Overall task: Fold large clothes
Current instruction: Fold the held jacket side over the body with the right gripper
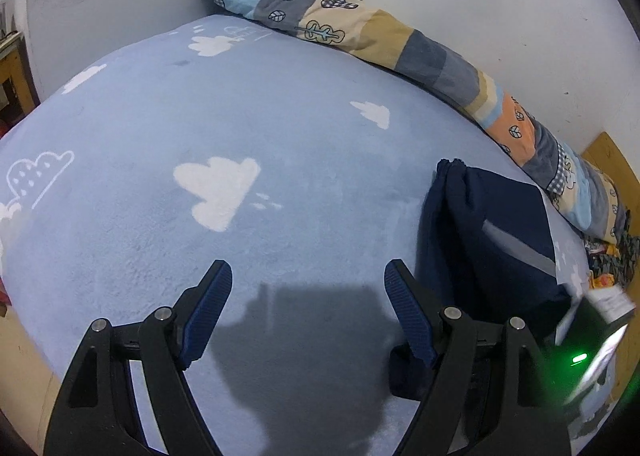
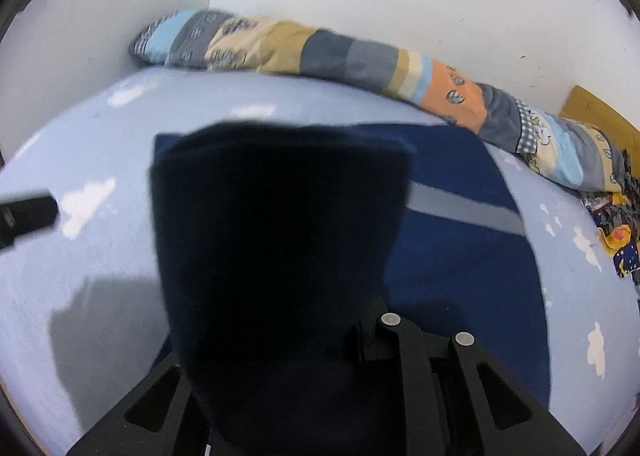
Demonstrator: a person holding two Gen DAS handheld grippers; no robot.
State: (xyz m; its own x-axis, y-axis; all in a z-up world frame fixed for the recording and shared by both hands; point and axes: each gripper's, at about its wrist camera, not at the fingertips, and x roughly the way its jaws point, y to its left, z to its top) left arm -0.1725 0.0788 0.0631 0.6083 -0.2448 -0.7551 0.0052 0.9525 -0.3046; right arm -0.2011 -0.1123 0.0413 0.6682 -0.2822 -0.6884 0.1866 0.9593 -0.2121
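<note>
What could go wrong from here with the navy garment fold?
1. A navy garment flap drapes over the right gripper, hiding its jaws and blocking that camera, so grip and placement cannot be checked.
2. The left gripper has open jaws over bare blue sheet and holds nothing, so the fold has one-sided support and may skew.
3. The garment lies close to the patchwork quilt; a drag could snag it.
</note>
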